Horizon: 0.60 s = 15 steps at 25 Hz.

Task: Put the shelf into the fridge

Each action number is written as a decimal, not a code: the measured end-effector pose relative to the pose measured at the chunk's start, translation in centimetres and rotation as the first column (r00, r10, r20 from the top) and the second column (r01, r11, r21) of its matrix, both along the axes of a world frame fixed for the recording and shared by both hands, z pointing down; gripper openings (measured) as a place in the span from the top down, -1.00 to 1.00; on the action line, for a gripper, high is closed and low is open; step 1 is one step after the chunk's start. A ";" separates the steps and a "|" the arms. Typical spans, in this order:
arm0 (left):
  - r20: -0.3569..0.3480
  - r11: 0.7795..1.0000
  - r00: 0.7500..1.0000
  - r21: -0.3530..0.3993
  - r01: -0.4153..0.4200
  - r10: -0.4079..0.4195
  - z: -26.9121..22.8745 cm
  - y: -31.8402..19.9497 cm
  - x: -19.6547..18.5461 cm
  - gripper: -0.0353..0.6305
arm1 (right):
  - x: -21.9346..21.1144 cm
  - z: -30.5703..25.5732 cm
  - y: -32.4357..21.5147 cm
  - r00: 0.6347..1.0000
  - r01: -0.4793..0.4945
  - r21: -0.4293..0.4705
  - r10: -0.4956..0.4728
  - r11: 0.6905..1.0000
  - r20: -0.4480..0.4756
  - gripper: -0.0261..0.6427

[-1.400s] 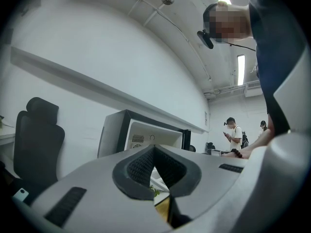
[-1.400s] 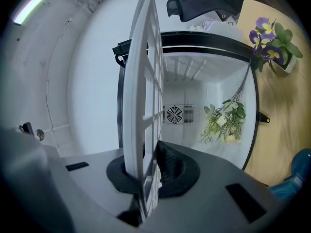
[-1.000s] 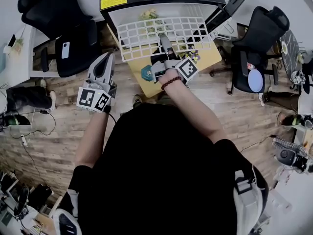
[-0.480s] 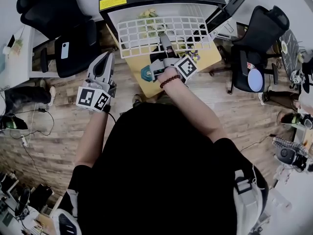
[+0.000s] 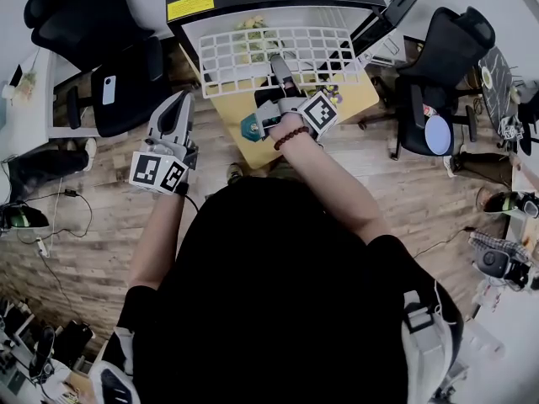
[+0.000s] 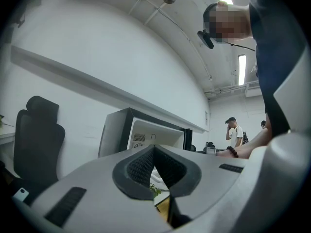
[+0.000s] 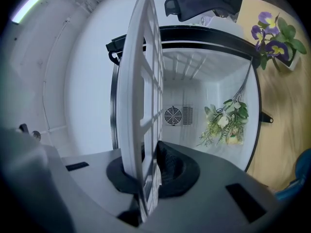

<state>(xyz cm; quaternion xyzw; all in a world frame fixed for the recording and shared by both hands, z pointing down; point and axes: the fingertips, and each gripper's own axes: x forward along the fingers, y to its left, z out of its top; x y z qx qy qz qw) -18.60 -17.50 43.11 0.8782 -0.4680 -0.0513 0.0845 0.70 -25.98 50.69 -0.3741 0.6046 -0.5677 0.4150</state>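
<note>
A white grid shelf (image 5: pixel 274 55) hangs flat in front of the open fridge (image 5: pixel 253 7), its far edge at the fridge mouth. My right gripper (image 5: pixel 279 67) is shut on the shelf's near edge. In the right gripper view the shelf (image 7: pixel 141 101) runs edge-on between my jaws toward the white fridge interior (image 7: pixel 204 96), where a bunch of flowers (image 7: pixel 224 120) lies. My left gripper (image 5: pixel 174 120) hangs at the left, away from the shelf, shut with nothing in it; in the left gripper view its pads (image 6: pixel 146 166) meet.
A low wooden table (image 5: pixel 295 112) stands under the shelf with a blue object (image 5: pixel 251 127) and a small pot of purple flowers (image 7: pixel 277 35). Black office chairs (image 5: pixel 126 74) (image 5: pixel 442 74) flank the fridge. The fridge door (image 5: pixel 396 11) stands open at the right.
The shelf and my right gripper have moved a little farther toward the fridge opening. The left gripper has hardly moved.
</note>
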 end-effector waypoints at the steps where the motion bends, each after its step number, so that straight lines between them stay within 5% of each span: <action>1: 0.000 1.000 1.000 0.001 -0.001 0.001 0.0 0.0 0.0 0.84 | 0.0 0.0 0.0 1.000 0.001 -0.001 -0.001 1.000 0.000 0.81; 15: -0.012 1.000 1.000 -0.005 -0.011 0.011 0.5 -0.2 0.0 0.84 | -0.2 0.1 -0.6 0.994 0.084 0.000 -0.084 0.996 -0.065 0.80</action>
